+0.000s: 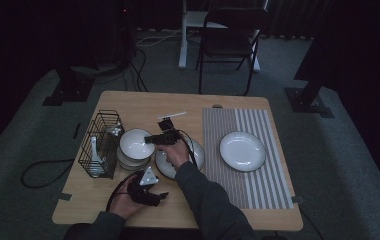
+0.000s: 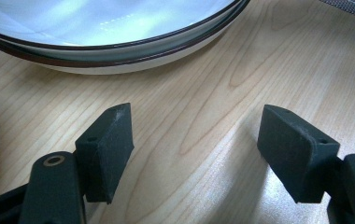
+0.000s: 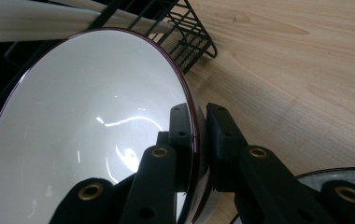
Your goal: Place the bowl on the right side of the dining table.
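Wooden table carries a wire rack; beside it, the right gripper meets the top bowl of a stack. Left gripper view: jaws spread, empty, over bare wood near stacked plates. Right gripper view: jaws clamp the bowl rim.

Dark studio – rig stands, cables

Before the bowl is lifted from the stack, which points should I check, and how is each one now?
1. Right tool clamps the bowl rim, one pad inside, one outside: ok.
2. Grip depth on the rim sufficient: cannot tell.
3. Left tool open, holding nothing, resting near the stacked plates: ok.
4. Wire rack stands close beside the bowl; clearance: cannot tell.
5. Striped mat has free space beside its plate: ok.
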